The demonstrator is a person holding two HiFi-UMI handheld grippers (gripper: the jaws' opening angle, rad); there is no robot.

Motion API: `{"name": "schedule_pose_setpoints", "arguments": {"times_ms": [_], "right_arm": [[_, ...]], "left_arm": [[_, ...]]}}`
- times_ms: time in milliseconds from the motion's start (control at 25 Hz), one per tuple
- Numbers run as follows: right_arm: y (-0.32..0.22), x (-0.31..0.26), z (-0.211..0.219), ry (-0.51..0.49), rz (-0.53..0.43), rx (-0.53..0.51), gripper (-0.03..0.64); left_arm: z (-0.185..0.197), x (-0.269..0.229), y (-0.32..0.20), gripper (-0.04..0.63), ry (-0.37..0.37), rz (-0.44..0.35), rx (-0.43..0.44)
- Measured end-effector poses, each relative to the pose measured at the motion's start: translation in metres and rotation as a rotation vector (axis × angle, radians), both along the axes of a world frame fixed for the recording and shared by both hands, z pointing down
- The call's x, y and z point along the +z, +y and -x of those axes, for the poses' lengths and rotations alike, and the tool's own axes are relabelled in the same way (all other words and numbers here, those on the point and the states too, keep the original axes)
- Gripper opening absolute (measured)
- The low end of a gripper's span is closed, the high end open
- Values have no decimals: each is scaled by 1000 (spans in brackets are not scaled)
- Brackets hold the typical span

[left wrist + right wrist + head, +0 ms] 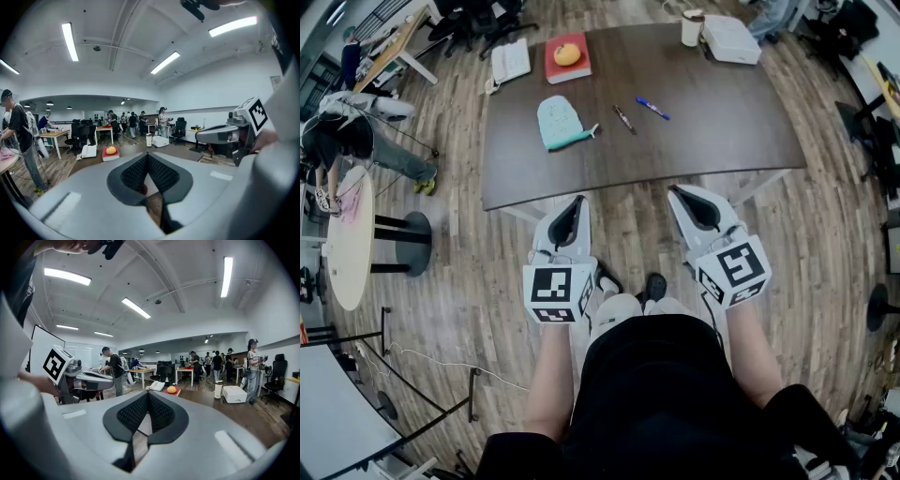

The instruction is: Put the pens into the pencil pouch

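Note:
A teal pencil pouch (558,122) lies flat on the dark brown table (712,122), left of centre. To its right lie a dark pen (624,119) and a blue pen (653,109), both loose on the tabletop. My left gripper (578,200) and right gripper (674,191) are held side by side over the floor, just short of the table's near edge and well away from the pens. Both are shut with nothing between the jaws, as the left gripper view (148,157) and the right gripper view (148,397) confirm.
At the table's far side are a red book (567,58) with an orange object on it, a white desk phone (510,61), a cup (692,28) and a white box (731,39). A round white table (347,234) stands left. People and office chairs fill the room behind.

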State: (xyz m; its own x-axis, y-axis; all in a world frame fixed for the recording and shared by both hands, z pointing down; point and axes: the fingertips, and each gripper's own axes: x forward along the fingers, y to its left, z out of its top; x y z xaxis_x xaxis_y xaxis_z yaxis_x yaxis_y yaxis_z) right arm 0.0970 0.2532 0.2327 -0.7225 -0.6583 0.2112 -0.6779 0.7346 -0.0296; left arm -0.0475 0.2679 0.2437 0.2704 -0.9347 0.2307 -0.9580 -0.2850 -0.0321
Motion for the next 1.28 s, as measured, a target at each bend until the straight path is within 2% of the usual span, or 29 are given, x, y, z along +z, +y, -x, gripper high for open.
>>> {"name": "schedule_pose_setpoints", "arguments": {"times_ms": [160,560,1280], "right_arm": [[-2,-1,-2,7,-29,-15,8],[-5,10,-12,-14,-2,-38,9],[-10,26,-18,21,45,-62,12]], "left_arm": [[-2,1,0,0,6,0,2],[-12,7,-1,0,14,-1,-38],[-19,22,-5,6,-19,40,-62]]}}
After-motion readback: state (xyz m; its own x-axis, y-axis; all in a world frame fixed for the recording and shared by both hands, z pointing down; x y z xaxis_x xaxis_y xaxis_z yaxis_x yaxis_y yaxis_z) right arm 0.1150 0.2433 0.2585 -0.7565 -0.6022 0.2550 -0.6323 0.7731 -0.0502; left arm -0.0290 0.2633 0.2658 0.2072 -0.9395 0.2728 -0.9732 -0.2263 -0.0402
